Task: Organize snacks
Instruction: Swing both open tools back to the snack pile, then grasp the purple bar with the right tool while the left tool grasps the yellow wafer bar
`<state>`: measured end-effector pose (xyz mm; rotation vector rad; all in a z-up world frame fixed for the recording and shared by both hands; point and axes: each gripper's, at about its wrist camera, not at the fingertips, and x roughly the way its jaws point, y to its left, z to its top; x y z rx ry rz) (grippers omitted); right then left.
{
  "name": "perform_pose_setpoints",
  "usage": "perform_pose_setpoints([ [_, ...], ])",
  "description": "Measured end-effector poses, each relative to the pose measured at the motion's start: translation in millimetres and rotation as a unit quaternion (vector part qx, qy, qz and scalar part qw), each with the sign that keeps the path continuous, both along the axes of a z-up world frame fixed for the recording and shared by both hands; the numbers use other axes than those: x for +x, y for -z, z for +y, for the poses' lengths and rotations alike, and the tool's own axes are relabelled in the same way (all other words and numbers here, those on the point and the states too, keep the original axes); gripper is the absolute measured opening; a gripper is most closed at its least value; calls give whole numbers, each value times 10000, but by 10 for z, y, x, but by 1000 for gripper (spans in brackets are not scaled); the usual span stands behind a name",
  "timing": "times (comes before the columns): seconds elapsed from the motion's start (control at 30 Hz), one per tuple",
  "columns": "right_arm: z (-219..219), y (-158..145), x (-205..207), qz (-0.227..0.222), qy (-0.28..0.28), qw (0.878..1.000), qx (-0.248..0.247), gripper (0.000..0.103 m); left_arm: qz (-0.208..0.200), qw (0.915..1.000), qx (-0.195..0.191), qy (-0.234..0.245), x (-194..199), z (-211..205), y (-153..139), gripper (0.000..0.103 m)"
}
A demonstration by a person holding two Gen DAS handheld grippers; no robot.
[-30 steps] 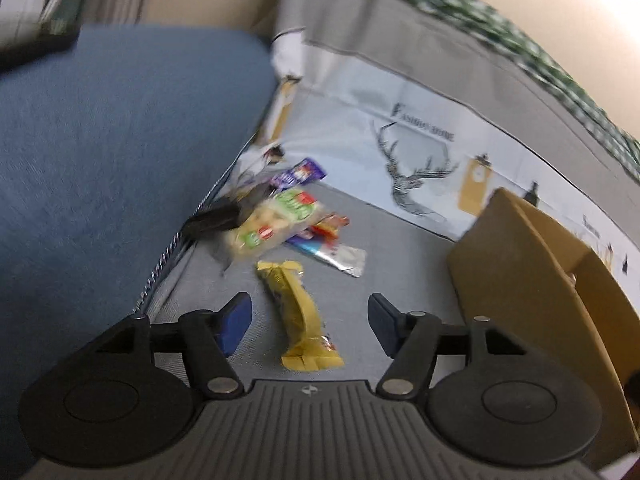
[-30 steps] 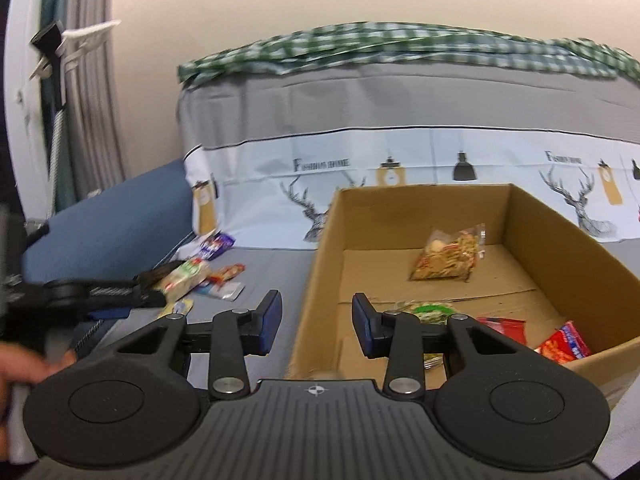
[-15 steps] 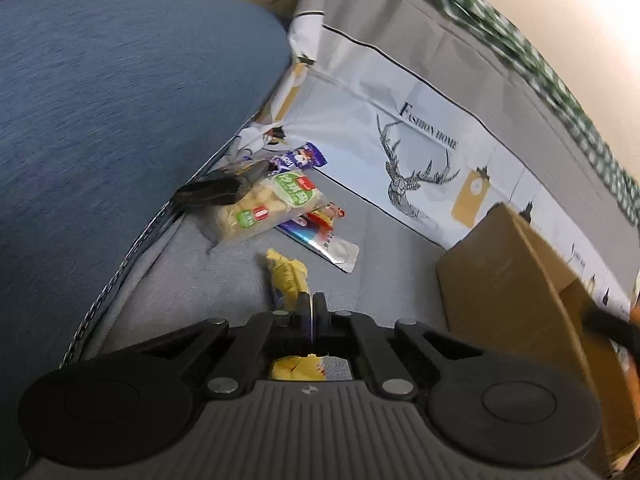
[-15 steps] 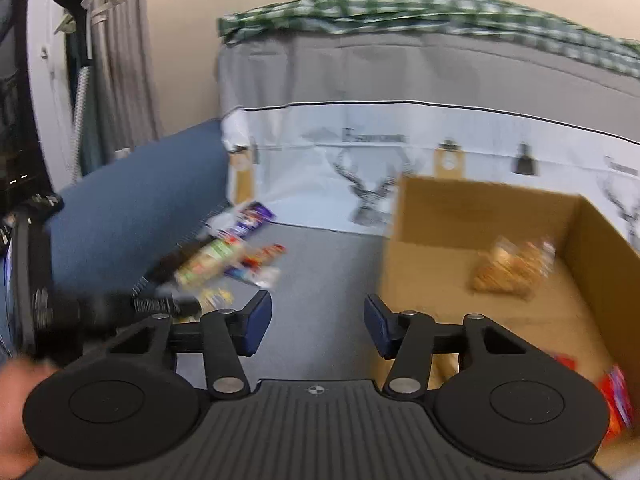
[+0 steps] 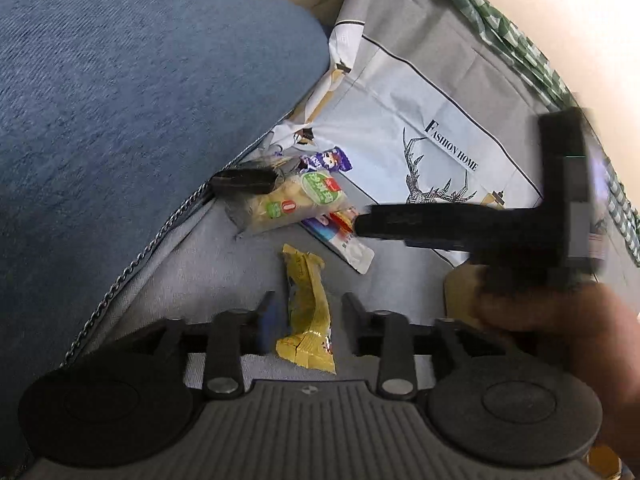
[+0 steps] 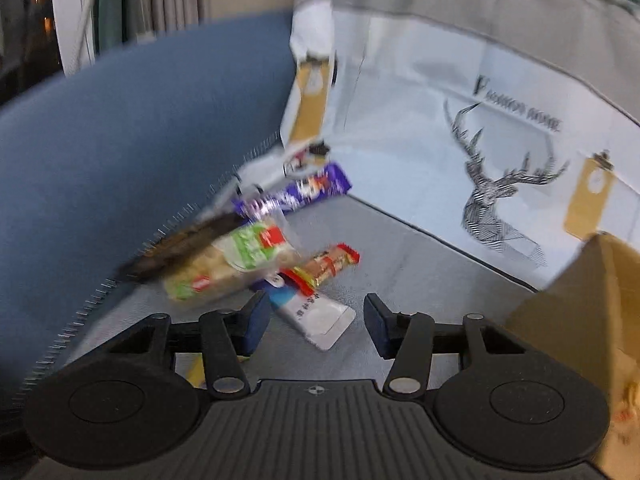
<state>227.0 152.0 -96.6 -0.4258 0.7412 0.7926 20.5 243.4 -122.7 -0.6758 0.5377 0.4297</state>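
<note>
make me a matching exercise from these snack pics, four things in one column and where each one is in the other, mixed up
Things:
1. yellow snack packet
2. purple wrapper
3. white sachet
4. cardboard box

Places:
A. between the open right gripper fingers
B. far back, against the deer-print cloth
C. at the right edge
D. between the open left gripper fingers

Pairs: 1-D, 2-B, 3-A, 4-C
</note>
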Motion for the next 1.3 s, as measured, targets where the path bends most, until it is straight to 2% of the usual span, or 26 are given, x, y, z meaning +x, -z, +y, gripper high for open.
perform_pose_setpoints([
  [0.03, 55, 73, 33, -65, -72, 9999, -107, 63, -6, 10000, 40, 26, 6, -7, -2, 43],
  [0.1, 167, 218, 96, -67, -217, 9993, -280, 66, -56, 9999, 86, 109, 22, -22, -11, 49],
  [0.17, 261, 346, 157, 21, -342, 9986, -406, 67, -77, 9996, 163, 230, 64, -46, -7, 64],
  [0.23, 335, 472, 221, 169, -484, 9972, -536, 71, -54, 9992, 181, 357, 123, -65, 16, 65],
  [0.3, 319, 489, 289, 322, -467, 9978, -346, 70, 33, 9986, 217, 484, 202, -83, 52, 65],
  [0.33, 293, 498, 326, 475, -431, 9977, -221, 65, 101, 9984, 215, 509, 233, -86, 75, 65],
  [0.37, 271, 507, 325, 526, -458, 9975, -129, 54, 187, 9983, 194, 517, 256, -74, 105, 65],
  [0.4, 247, 513, 277, 490, -603, 9969, -79, 49, 266, 9982, 178, 509, 272, -68, 131, 64],
  [0.43, 232, 507, 212, 410, -781, 9960, -104, 40, 353, 9981, 156, 487, 286, -55, 158, 59],
  [0.47, 220, 497, 163, 357, -930, 9949, -133, 34, 429, 9979, 81, 480, 291, -34, 190, 45],
  [0.53, 173, 467, 56, 248, -1145, 9928, -235, 29, 564, 9970, -128, 508, 304, 17, 256, 32],
  [0.6, 90, 430, -23, 194, -1168, 9926, -281, 26, 541, 9972, -182, 485, 285, 46, 274, 32],
  [0.73, -122, 263, -153, 295, -931, 9950, -211, 23, 526, 9974, -201, 439, 258, 58, 279, 30],
  [0.9, -498, -102, -399, 362, -243, 9990, -91, 21, 464, 9977, -298, 383, 220, 78, 267, 30],
  [1.0, -823, -191, -525, 511, 102, 9986, 75, 20, 386, 9972, -428, 468, 171, 69, 246, 30],
  [1.07, -1111, -184, -651, 505, 287, 9982, 150, 20, 414, 9951, -593, 679, 181, 48, 241, 30],
  [1.13, -1227, -112, -1005, 512, 490, 9973, 212, 20, 435, 9930, -737, 814, 169, 22, 240, 29],
  [1.3, -1436, 135, -1694, 390, 697, 9963, 309, 20, 344, 9894, -796, 1165, 33, -198, 95, 28],
])
